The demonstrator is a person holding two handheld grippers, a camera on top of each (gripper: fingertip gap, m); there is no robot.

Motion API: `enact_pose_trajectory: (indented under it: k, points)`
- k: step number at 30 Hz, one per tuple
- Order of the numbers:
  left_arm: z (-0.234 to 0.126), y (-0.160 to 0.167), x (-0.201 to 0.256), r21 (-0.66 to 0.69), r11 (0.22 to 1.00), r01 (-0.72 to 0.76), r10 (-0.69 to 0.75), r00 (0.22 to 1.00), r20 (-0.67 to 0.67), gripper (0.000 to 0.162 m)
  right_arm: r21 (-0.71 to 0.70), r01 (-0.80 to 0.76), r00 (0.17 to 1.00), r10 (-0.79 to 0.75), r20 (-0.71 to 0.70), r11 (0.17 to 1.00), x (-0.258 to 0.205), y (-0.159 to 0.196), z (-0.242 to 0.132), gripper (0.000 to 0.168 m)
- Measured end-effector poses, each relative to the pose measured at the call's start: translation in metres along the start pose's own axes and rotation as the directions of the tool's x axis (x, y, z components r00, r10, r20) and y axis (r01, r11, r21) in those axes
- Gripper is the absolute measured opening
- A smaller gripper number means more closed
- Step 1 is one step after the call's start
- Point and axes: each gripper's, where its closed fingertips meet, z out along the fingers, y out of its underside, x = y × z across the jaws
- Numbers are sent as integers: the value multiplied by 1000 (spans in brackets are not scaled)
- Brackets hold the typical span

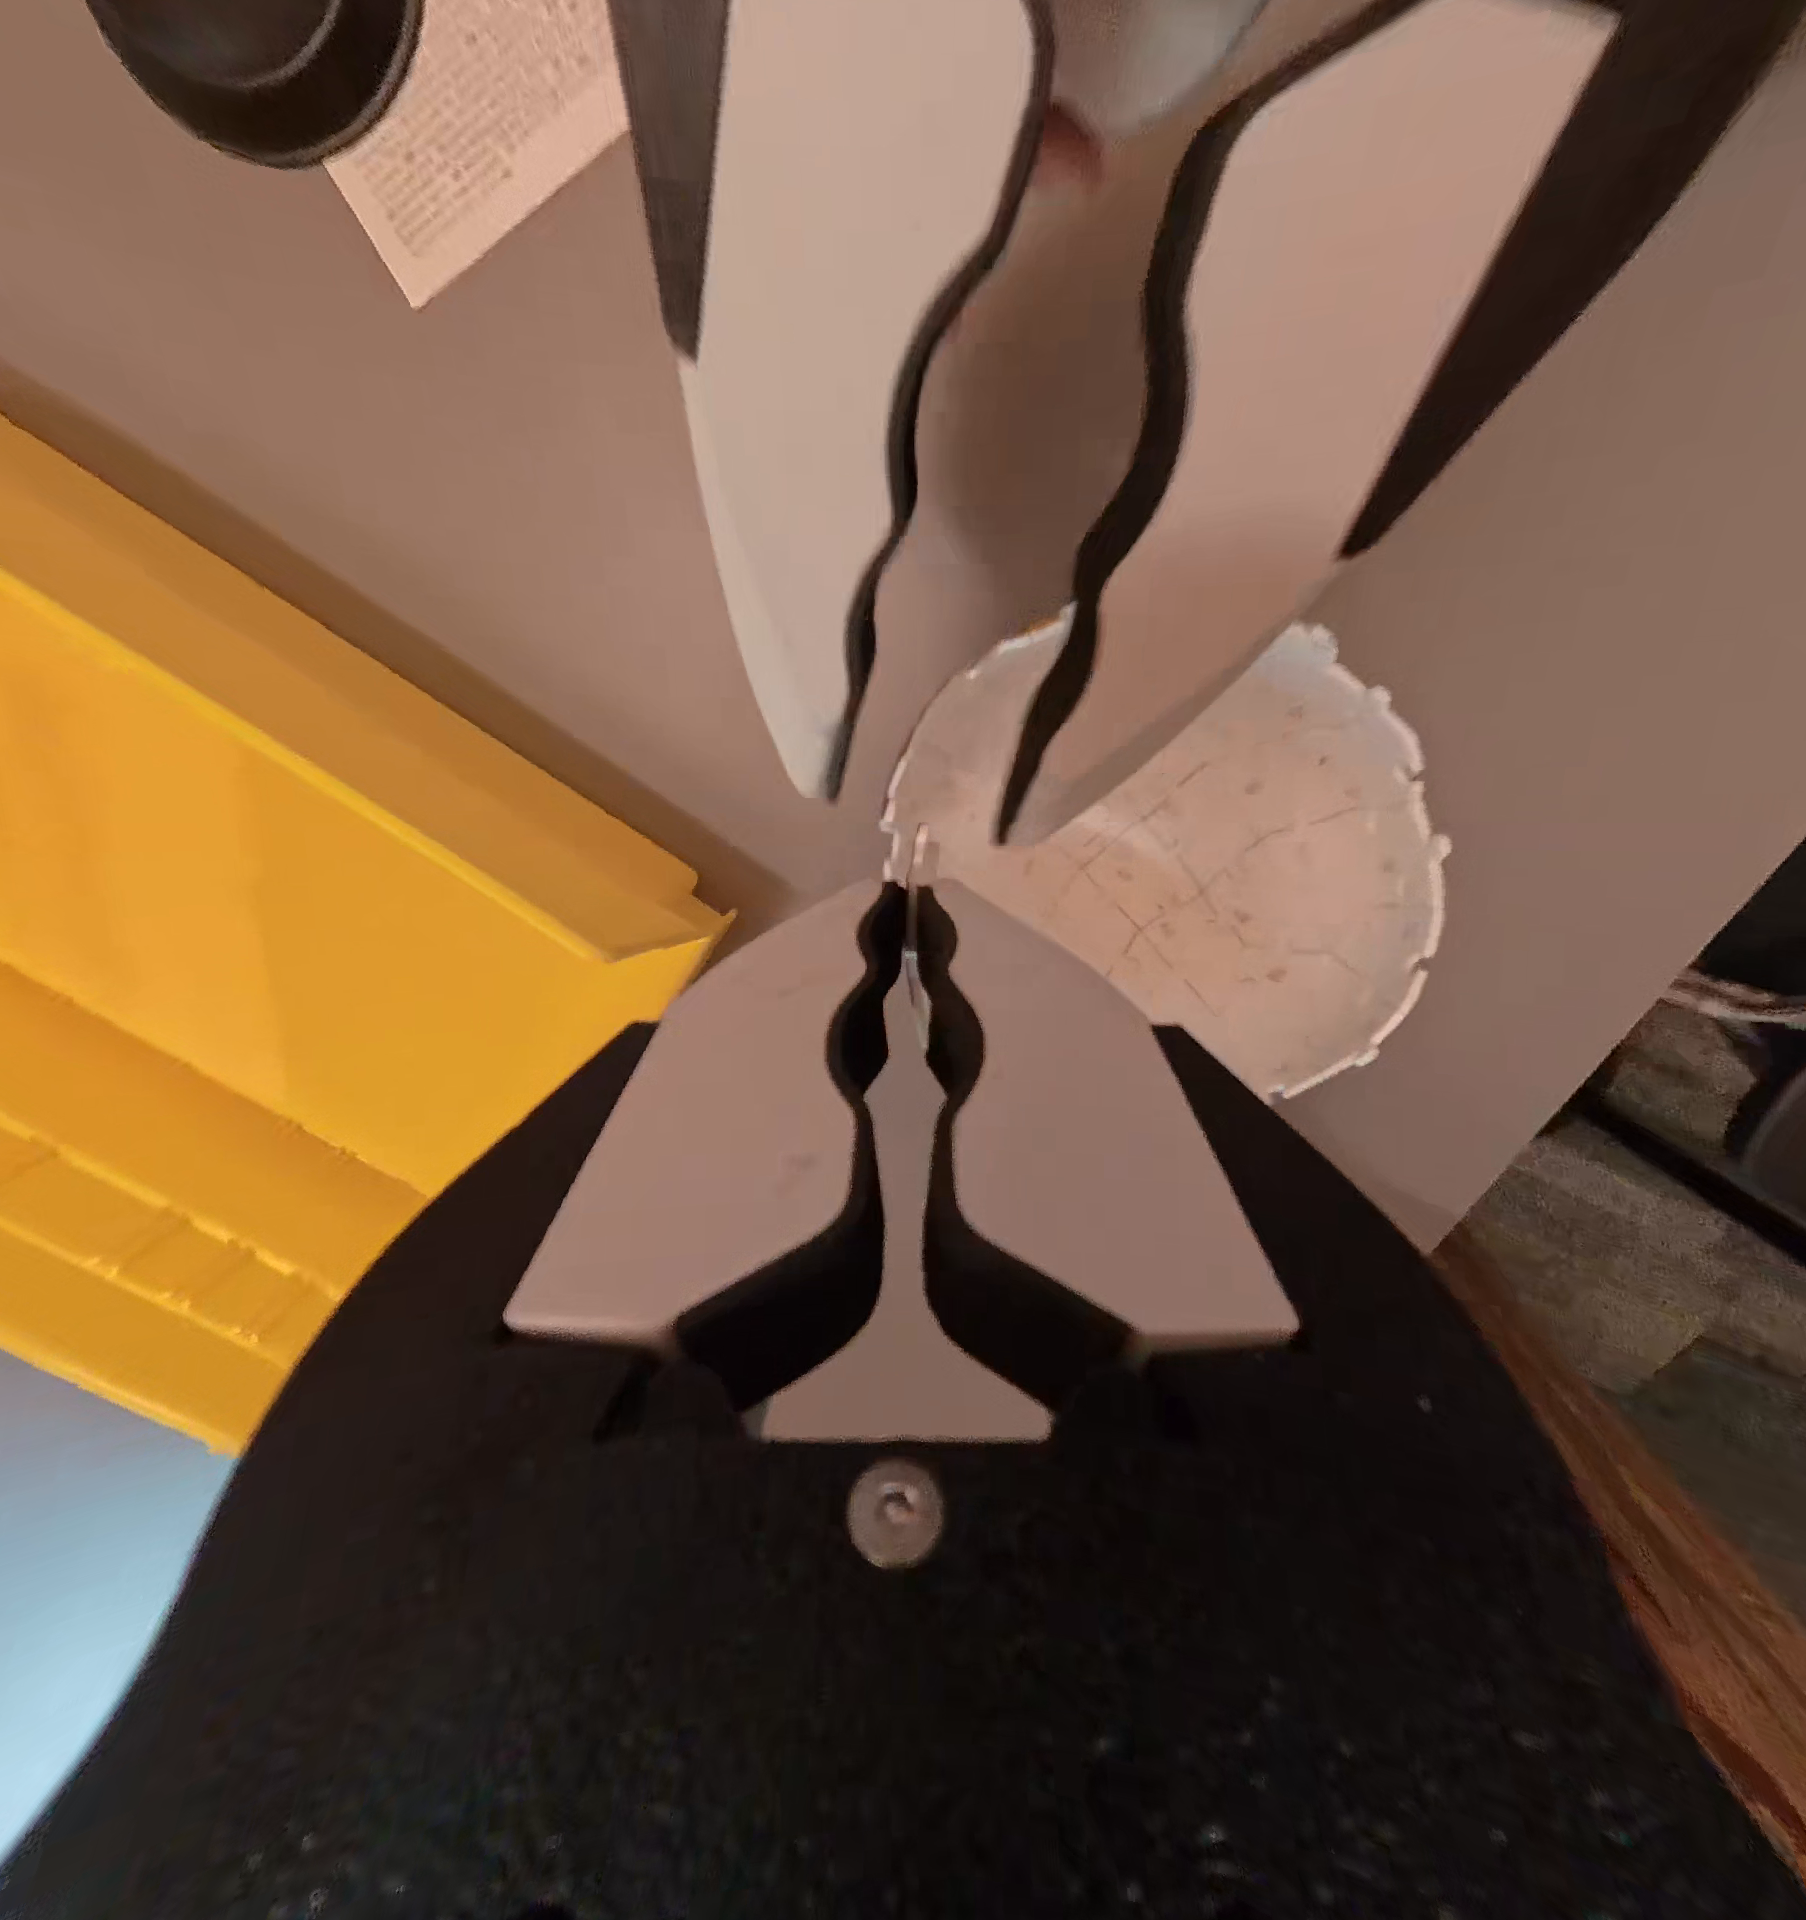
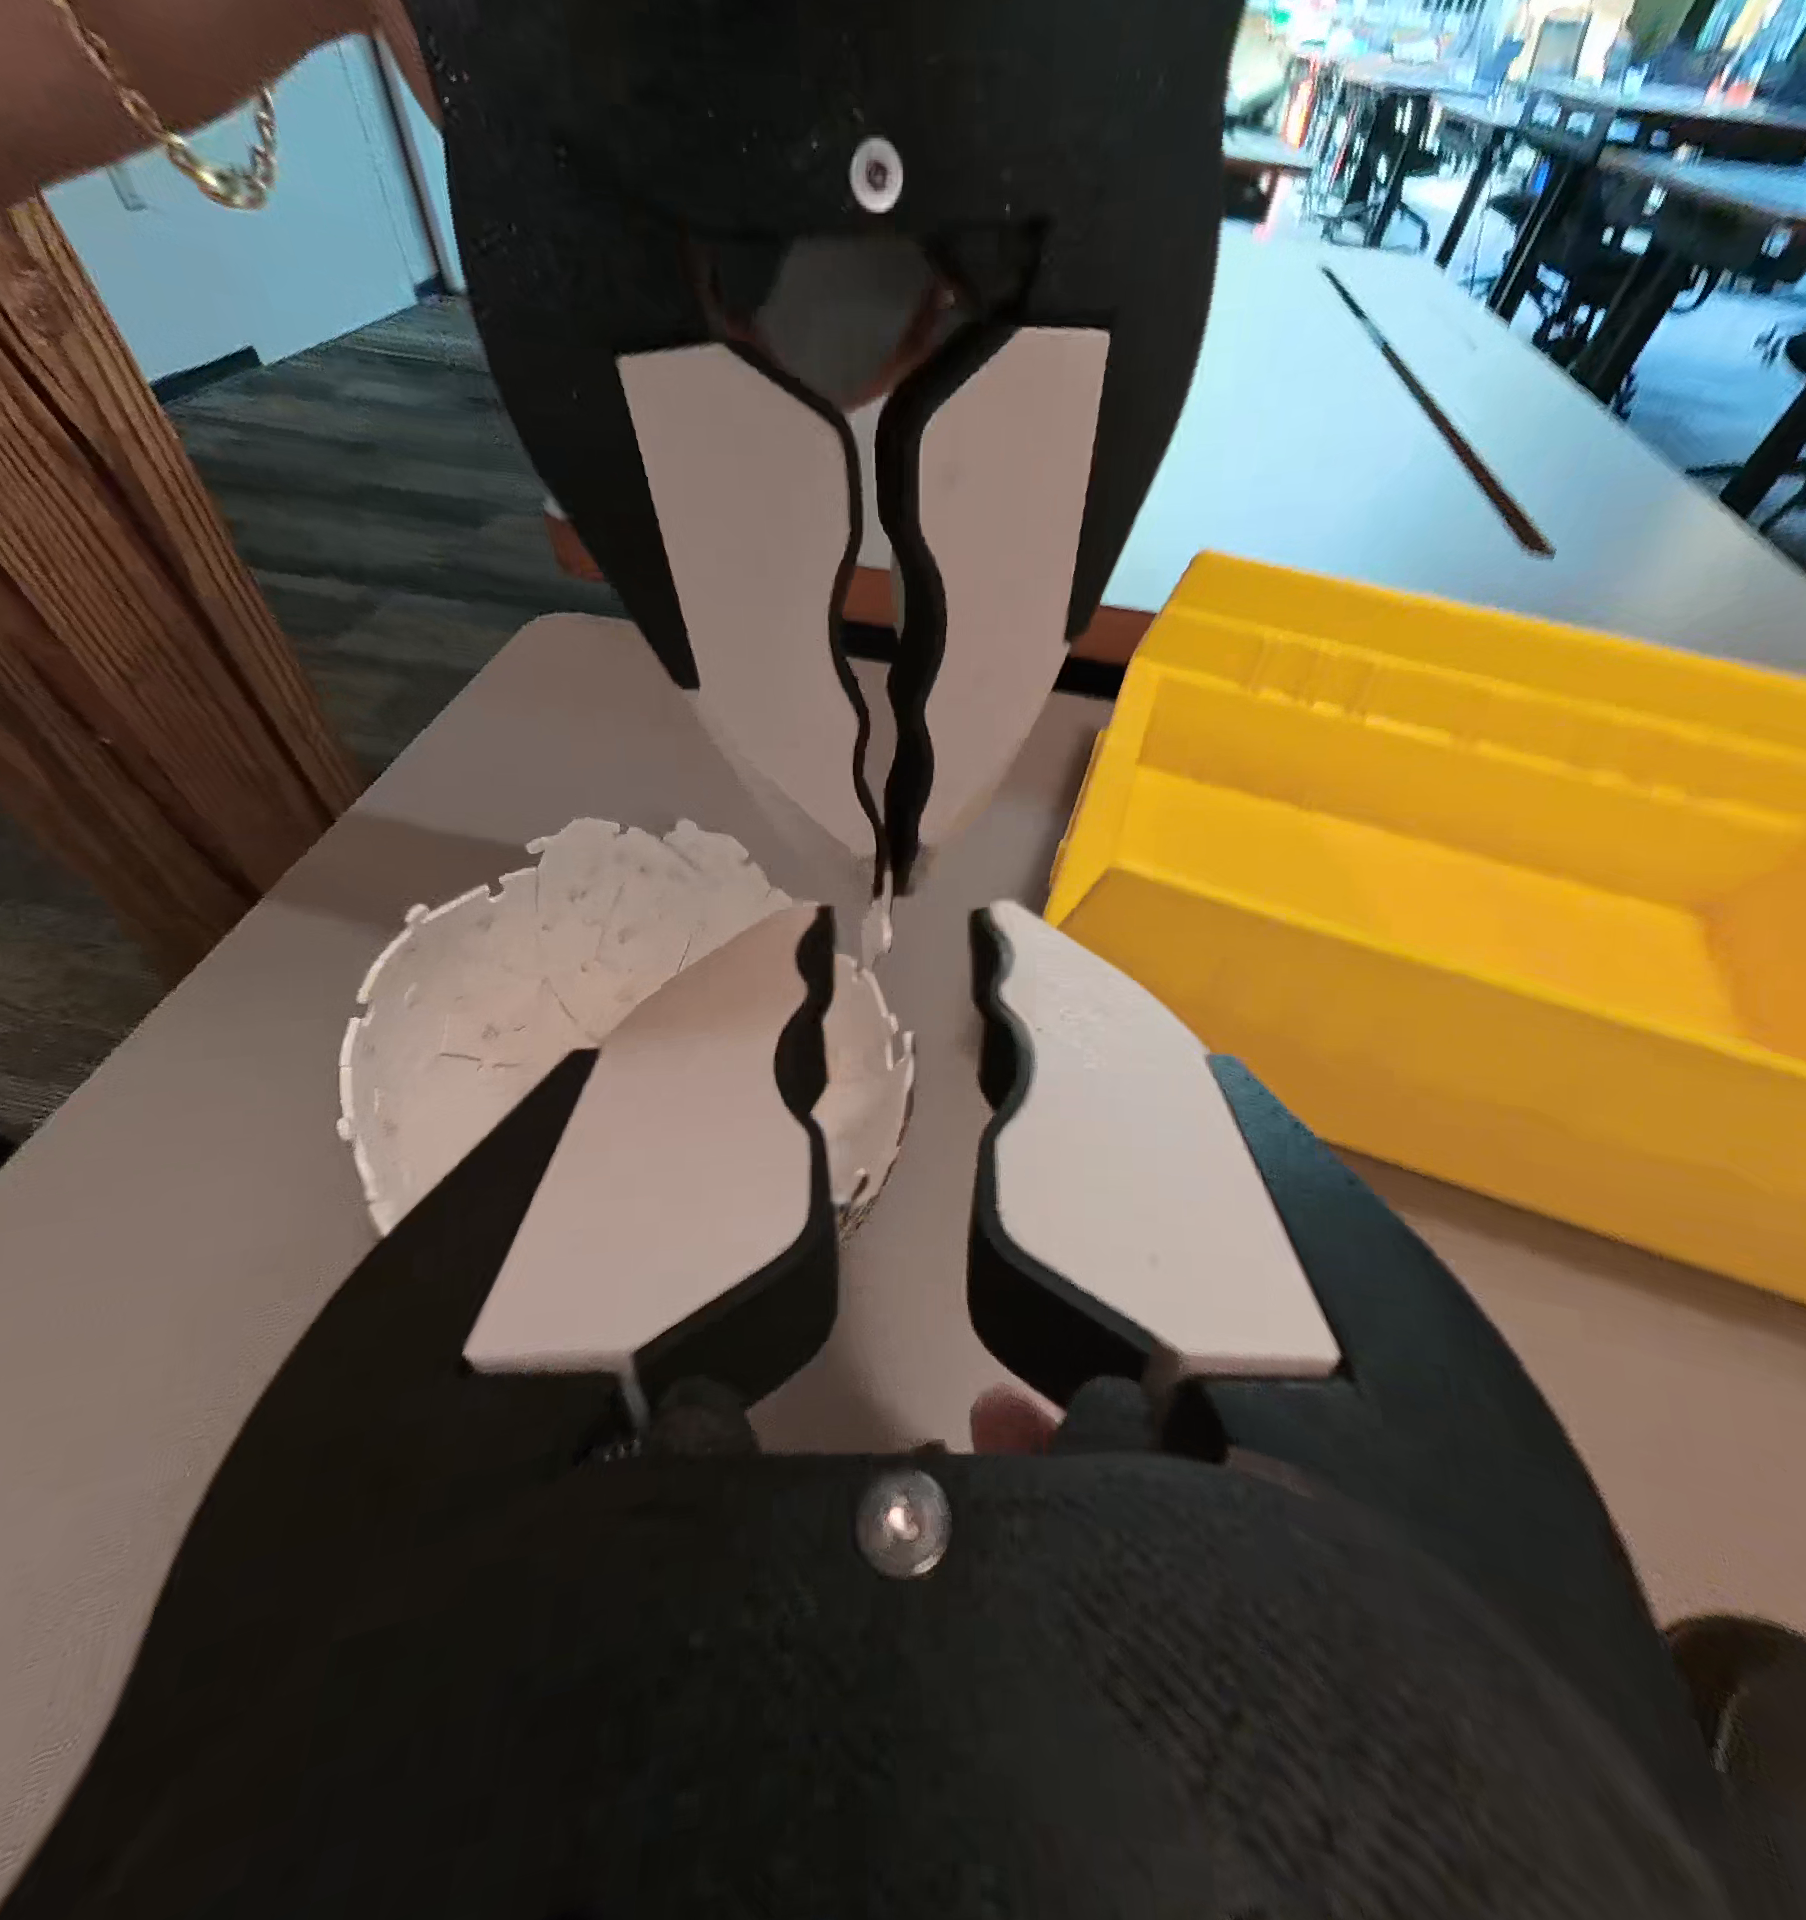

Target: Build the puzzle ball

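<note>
On the desk [image 2: 151,1299] your half-built puzzle ball [image 2: 525,997] waits; left hand-held gripper [image 1: 909,914] pinches a puzzle piece [image 2: 878,928], right hand-held gripper [image 2: 899,925] stands open.

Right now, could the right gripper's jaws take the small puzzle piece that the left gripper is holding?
Probably yes: the right gripper is open, and the puzzle piece in the left gripper hangs just ahead of it, with nothing between.

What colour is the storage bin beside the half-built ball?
Bright yellow. The bin shows best in the right wrist view, right of the white ball shell.
</note>
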Motion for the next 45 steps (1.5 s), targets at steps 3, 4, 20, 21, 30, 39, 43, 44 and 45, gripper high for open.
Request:
enact_pose_trajectory:
  k: [3,4,20,21,30,39,43,44,45]
  points:
    - [-3,-3,-1,60,998,23,-22,1000,-21,2,36,23,999,-24,27,999,1,-6,3,9]
    - [-4,-3,-2,74,997,32,-30,999,-25,2,39,28,999,-30,43,999,0,-6,5,7]
    - [-20,-14,-21,287,951,113,-121,993,7,3,85,50,999,-50,2,995,18,-8,9,2]
    - [-22,-16,-21,315,942,115,-124,992,8,4,99,47,999,-47,0,994,19,-11,7,2]
    - [-50,-38,-19,518,849,110,-136,991,13,10,280,-70,995,47,89,957,16,-39,-14,2]
    - [-53,-23,-24,524,838,149,-204,978,48,29,331,-133,987,96,126,934,17,-46,-16,2]
    - [-52,-21,-21,526,840,136,-188,981,46,19,331,-167,983,131,128,929,21,-42,-15,2]
    - [-53,-23,-20,533,836,130,-182,982,46,14,330,-175,982,139,130,928,22,-42,-15,2]
    - [-54,-24,-19,536,835,124,-175,984,45,9,322,-178,981,142,130,930,21,-41,-13,2]
